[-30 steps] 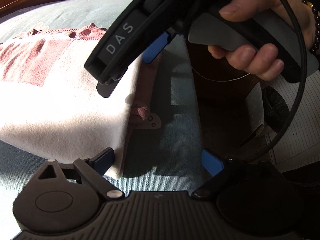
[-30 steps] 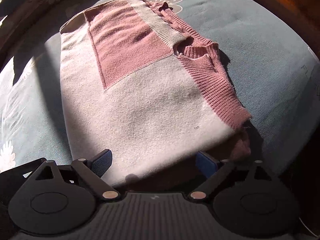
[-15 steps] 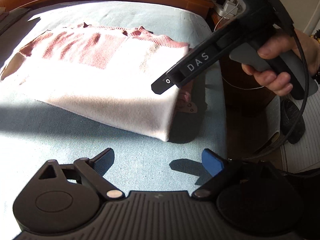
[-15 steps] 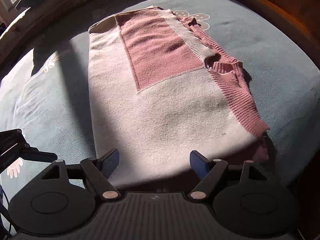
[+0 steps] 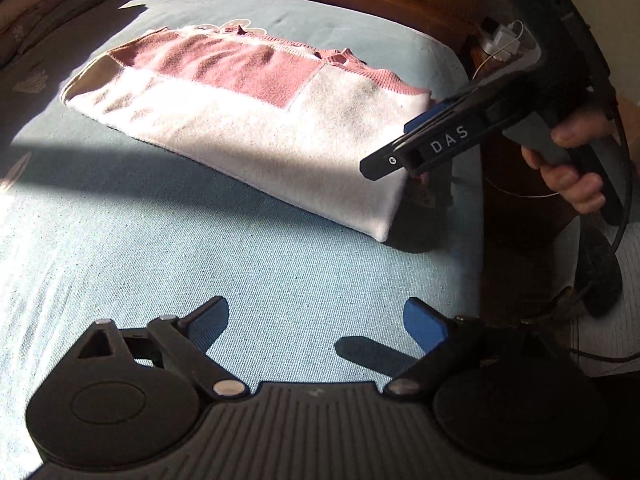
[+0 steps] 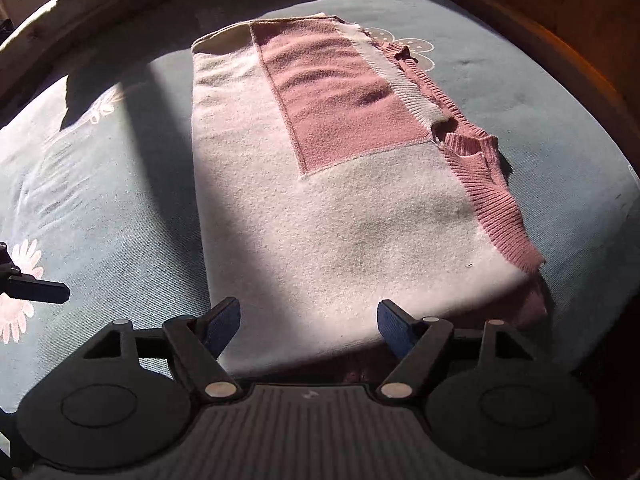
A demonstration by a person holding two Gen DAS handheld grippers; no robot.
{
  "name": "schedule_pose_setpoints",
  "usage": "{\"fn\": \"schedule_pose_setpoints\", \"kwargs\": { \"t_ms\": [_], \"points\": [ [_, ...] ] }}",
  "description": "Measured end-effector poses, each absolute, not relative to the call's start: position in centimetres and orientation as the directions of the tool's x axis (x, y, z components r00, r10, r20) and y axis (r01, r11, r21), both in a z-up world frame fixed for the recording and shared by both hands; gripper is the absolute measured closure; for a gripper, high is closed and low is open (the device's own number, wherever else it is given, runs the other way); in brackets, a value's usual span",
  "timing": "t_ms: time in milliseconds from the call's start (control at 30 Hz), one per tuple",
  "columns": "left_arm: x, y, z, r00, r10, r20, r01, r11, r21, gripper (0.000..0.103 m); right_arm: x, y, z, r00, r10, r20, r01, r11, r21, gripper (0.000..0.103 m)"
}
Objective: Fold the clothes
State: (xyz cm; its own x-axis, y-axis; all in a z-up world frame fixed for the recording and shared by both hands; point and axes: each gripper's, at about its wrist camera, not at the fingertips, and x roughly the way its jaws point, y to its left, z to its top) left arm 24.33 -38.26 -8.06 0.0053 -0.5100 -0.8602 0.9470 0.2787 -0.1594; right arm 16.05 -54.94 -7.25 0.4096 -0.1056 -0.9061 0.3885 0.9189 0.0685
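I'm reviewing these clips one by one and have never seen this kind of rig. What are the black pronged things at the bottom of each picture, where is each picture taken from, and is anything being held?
There is no robot here. A person carries a hand-held gripper in each hand, and each has a camera looking forward along its two blue-padded fingers.

The left wrist view shows the left gripper over bare blue bedding, jaws apart, nothing between them. It also shows the person's hand holding the handle of the right gripper from the side.

The right wrist view shows that right gripper from its own camera, at the near edge of a folded pink and white sweater. Its jaws have just been closing a little, yet stand apart, gripping nothing.

The sweater lies flat on the bedding. Nothing is held.
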Motion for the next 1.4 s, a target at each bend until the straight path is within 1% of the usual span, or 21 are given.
{"fn": "schedule_pose_setpoints", "kwargs": {
  "t_ms": [67,167,300,333,400,433,467,500,567,633,700,733,800,833,933,1067,1133,1233,1267,1400],
  "points": [
    [24.7,-37.6,-7.9,0.010,-0.514,-0.858,0.939,0.300,-0.169,0.009,16.4,-54.9,-8.7,0.329,-0.071,-0.942,0.410,0.909,0.074,0.023],
    [25.8,-36.5,-7.4,0.037,-0.524,-0.851,0.919,0.352,-0.177,0.009,16.2,-55.0,-7.2,0.336,-0.062,-0.940,0.426,0.900,0.092,0.023],
    [27.9,-35.0,-6.3,0.108,-0.539,-0.835,0.877,0.448,-0.175,0.009,18.4,-56.0,-2.6,0.424,-0.105,-0.899,0.379,0.923,0.072,0.023],
    [28.6,-34.7,-5.9,0.128,-0.544,-0.829,0.864,0.472,-0.176,0.009,19.1,-56.3,-1.4,0.450,-0.117,-0.885,0.365,0.929,0.063,0.025],
    [29.8,-34.5,-5.3,0.174,-0.557,-0.812,0.839,0.516,-0.174,0.009,21.5,-57.3,0.6,0.524,-0.123,-0.843,0.322,0.945,0.063,0.041],
    [30.6,-34.6,-5.1,0.194,-0.560,-0.805,0.830,0.532,-0.170,0.009,22.9,-57.9,1.4,0.555,-0.120,-0.823,0.297,0.953,0.062,0.060],
    [31.3,-34.8,-4.9,0.214,-0.563,-0.798,0.820,0.548,-0.166,0.009,24.5,-58.4,1.6,0.576,-0.115,-0.810,0.273,0.960,0.058,0.068],
    [32.1,-35.2,-4.7,0.241,-0.557,-0.795,0.809,0.567,-0.152,0.009,26.1,-58.9,1.8,0.596,-0.109,-0.796,0.249,0.967,0.054,0.073],
    [33.4,-36.1,-4.6,0.292,-0.543,-0.788,0.785,0.606,-0.127,0.009,29.6,-59.5,1.8,0.631,-0.089,-0.771,0.188,0.981,0.041,0.075],
    [34.7,-37.2,-4.6,0.337,-0.526,-0.781,0.757,0.645,-0.108,0.009,33.3,-59.9,1.4,0.660,-0.060,-0.749,0.117,0.993,0.024,0.076],
    [35.6,-38.3,-4.9,0.359,-0.510,-0.782,0.715,0.688,-0.120,0.009,36.9,-59.6,1.0,0.678,-0.034,-0.734,0.058,0.998,0.008,0.080],
    [35.9,-38.6,-5.1,0.366,-0.501,-0.784,0.696,0.707,-0.126,0.009,38.9,-59.7,0.5,0.682,-0.019,-0.732,0.028,1.000,0.000,0.082],
    [36.5,-39.8,-5.7,0.387,-0.479,-0.788,0.646,0.751,-0.139,0.009,42.9,-59.9,-0.3,0.686,0.010,-0.728,-0.030,0.999,-0.014,0.082],
    [36.6,-40.3,-6.0,0.394,-0.471,-0.789,0.621,0.770,-0.149,0.009,44.6,-60.0,-1.0,0.678,0.027,-0.735,-0.047,0.999,-0.007,0.085],
    [36.6,-41.6,-6.9,0.402,-0.457,-0.793,0.569,0.804,-0.175,0.009,49.1,-60.7,-3.6,0.646,0.038,-0.762,-0.077,0.997,-0.016,0.085],
    [36.8,-43.0,-8.0,0.399,-0.429,-0.811,0.538,0.825,-0.172,0.009,52.8,-61.0,-7.4,0.611,0.077,-0.788,-0.120,0.993,0.004,0.085],
    [37.0,-43.4,-8.4,0.397,-0.414,-0.819,0.535,0.830,-0.160,0.009,54.0,-60.5,-9.1,0.582,0.073,-0.810,-0.135,0.991,-0.008,0.085],
    [37.6,-43.7,-8.7,0.395,-0.392,-0.831,0.530,0.836,-0.143,0.009,54.3,-59.7,-9.8,0.610,0.071,-0.789,-0.186,0.981,-0.055,0.084],
    [37.9,-43.7,-8.7,0.394,-0.385,-0.834,0.527,0.838,-0.139,0.009,54.5,-59.9,-9.7,0.606,0.084,-0.791,-0.188,0.981,-0.040,0.084],
    [40.1,-44.8,-7.9,0.405,-0.399,-0.823,0.550,0.825,-0.129,0.009,55.1,-63.1,-7.9,0.570,0.194,-0.799,-0.147,0.980,0.133,0.084]
  ]
}}
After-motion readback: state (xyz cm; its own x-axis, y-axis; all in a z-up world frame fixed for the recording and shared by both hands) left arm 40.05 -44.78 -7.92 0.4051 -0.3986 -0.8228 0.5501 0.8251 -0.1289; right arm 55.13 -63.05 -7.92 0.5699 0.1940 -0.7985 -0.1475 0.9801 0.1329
